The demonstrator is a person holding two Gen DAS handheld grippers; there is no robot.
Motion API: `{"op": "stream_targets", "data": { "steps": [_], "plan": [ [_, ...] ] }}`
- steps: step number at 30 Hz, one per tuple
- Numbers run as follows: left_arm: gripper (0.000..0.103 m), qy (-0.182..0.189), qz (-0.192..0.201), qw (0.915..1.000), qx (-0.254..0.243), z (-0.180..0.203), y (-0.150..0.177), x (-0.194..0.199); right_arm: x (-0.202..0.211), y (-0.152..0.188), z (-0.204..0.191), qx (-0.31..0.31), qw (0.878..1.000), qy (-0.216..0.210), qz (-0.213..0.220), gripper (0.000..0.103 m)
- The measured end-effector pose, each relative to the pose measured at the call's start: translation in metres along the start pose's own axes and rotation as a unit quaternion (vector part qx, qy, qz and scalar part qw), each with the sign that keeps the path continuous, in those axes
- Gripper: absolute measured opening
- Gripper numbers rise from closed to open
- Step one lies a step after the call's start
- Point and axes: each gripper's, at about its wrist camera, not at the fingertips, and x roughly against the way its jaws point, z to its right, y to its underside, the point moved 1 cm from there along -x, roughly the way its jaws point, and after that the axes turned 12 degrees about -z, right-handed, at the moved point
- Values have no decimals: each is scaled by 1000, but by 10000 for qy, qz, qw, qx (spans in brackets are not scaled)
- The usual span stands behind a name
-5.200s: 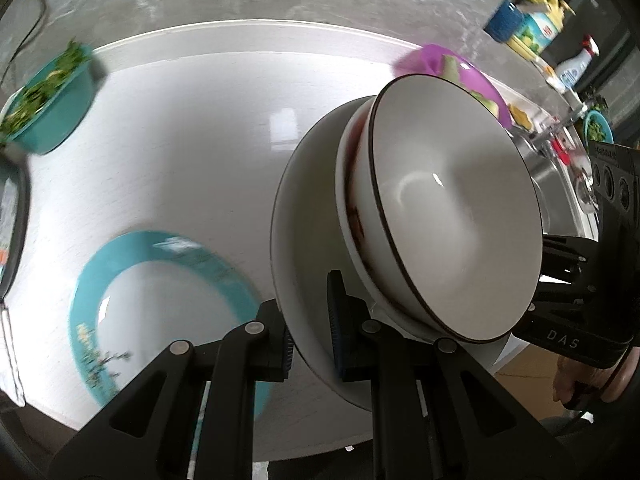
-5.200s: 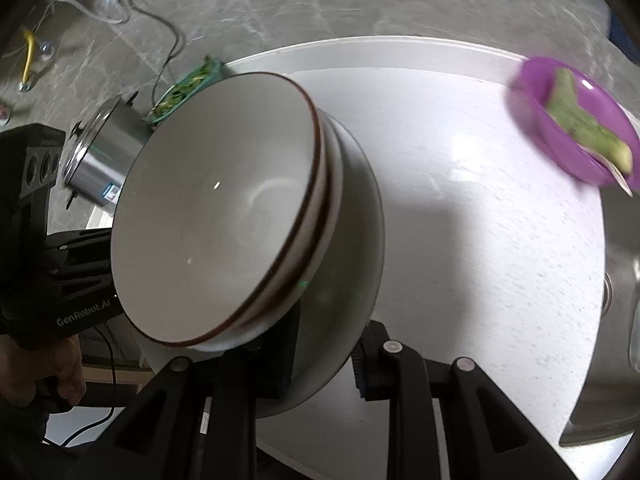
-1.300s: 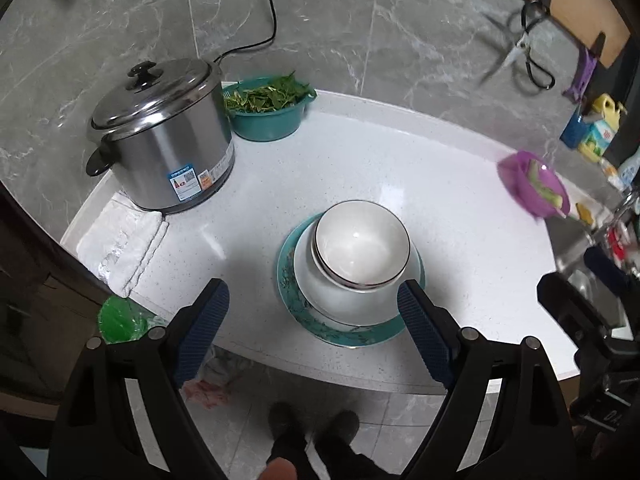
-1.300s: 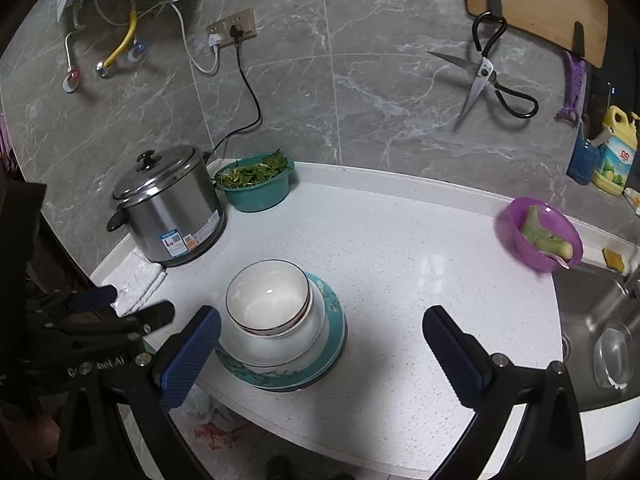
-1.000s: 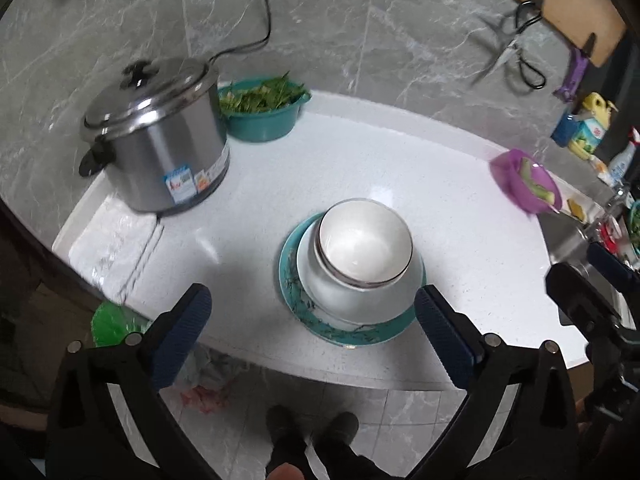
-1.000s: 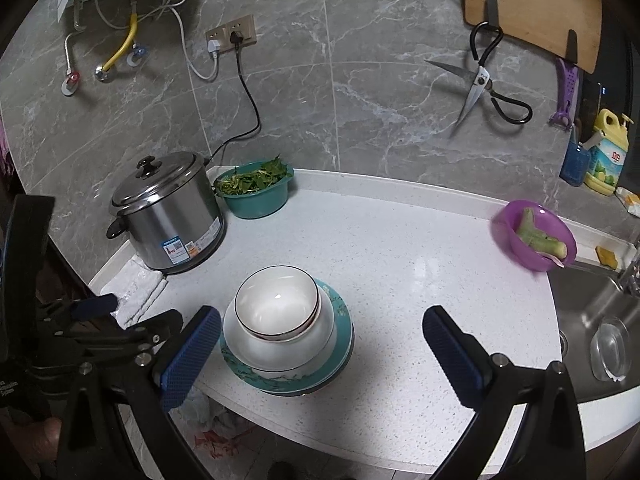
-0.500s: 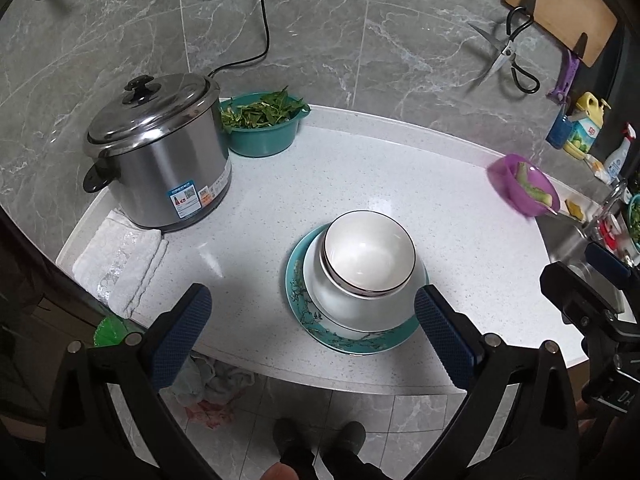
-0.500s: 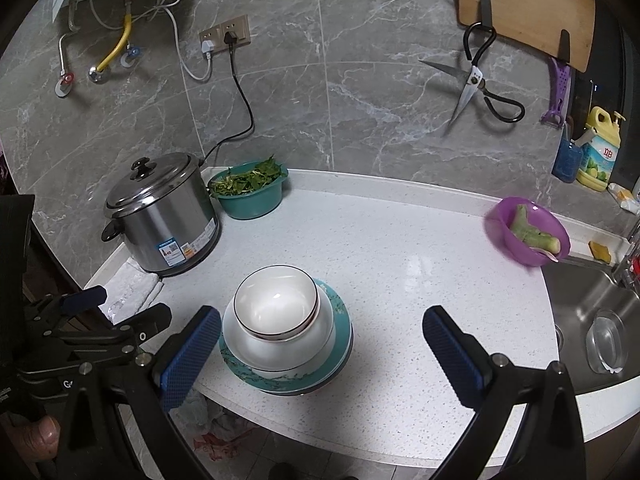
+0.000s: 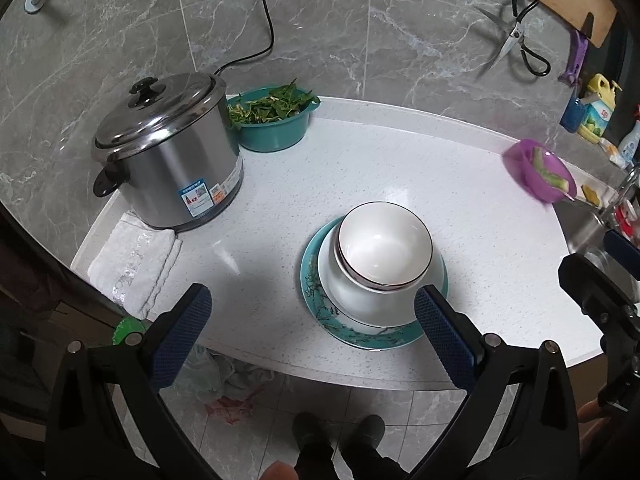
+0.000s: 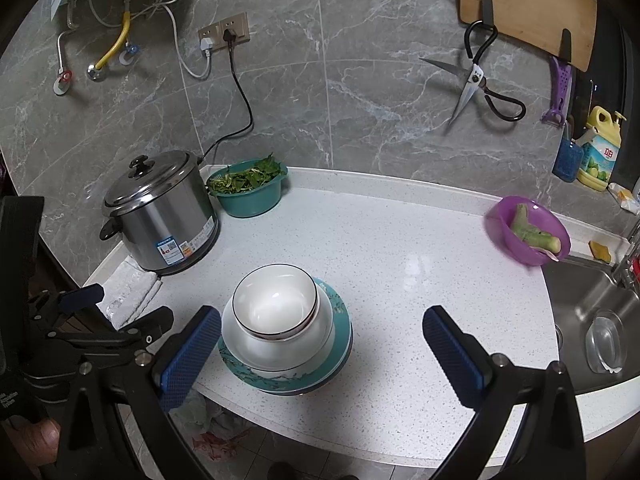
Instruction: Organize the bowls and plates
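A stack stands near the front edge of the white counter (image 9: 400,168): a teal floral plate (image 9: 320,304) under a white plate (image 9: 360,304), with nested white dark-rimmed bowls (image 9: 384,252) on top. The stack also shows in the right wrist view, with the teal plate (image 10: 340,320) and bowls (image 10: 276,304). My left gripper (image 9: 312,332) is open and empty, held back above the front edge. My right gripper (image 10: 324,348) is open and empty, also back from the stack. Nothing touches the stack.
A steel rice cooker (image 9: 168,160) and a teal bowl of greens (image 9: 276,120) stand at the back left, a white towel (image 9: 132,264) beside the cooker. A purple bowl (image 10: 528,228) sits at the right by the sink (image 10: 592,312). Scissors (image 10: 476,76) hang on the wall.
Five seconds ago both grippers were shut on the white plate carrying the bowls. Now the stack rests on the teal plate, and both grippers are open and drawn back and upward.
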Motion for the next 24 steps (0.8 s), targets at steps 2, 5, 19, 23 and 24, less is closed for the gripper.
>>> {"op": "stream_targets", "data": {
  "steps": [2,5,19,23,24],
  "plan": [
    [103,-50,-27,10000,50,-1,-1,-2,0,0,0,-1,10000,-3,5,103],
    [103,-161,-16,9999,59,-2,-3,-3,0,0,0,-1,10000,-2,-8,103],
    [103,-29,504,9986,124,-4,-13,15,2,-1,-2,12,10000,8,59,103],
    [103,-575,422,9974,95,1,-11,14,3,-1,-1,1,10000,63,45,103],
    [103,-699,394,9968,61,3,-10,12,2,-1,-1,-4,10000,71,42,103]
  ]
}}
